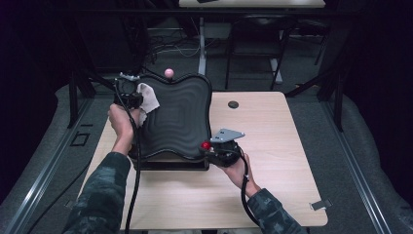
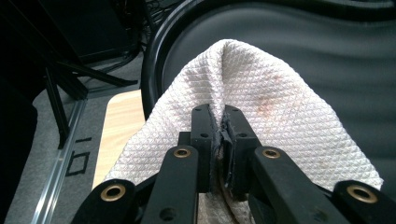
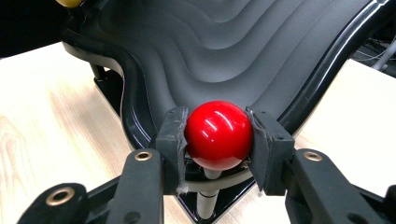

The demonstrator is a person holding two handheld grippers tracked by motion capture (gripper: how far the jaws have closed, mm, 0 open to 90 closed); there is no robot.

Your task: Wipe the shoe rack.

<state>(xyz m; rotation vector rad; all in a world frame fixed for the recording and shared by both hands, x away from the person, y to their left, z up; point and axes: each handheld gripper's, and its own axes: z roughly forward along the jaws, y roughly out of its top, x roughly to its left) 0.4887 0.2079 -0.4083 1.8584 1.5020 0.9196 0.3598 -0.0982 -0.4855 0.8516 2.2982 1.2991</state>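
Your sleeves are a mottled green-and-grey camouflage, reaching to the wrists; your left tongs (image 1: 127, 92) are matt black, with a pale grey plate on top and a black cable trailing back along the forearm; your right tongs (image 1: 220, 146) carry a grey three-cornered plate and a looping black cable too; seen close, each pair has flat black link arms joined by brass-ringed pivots, small round screw holes, and worn, frayed grey pads.
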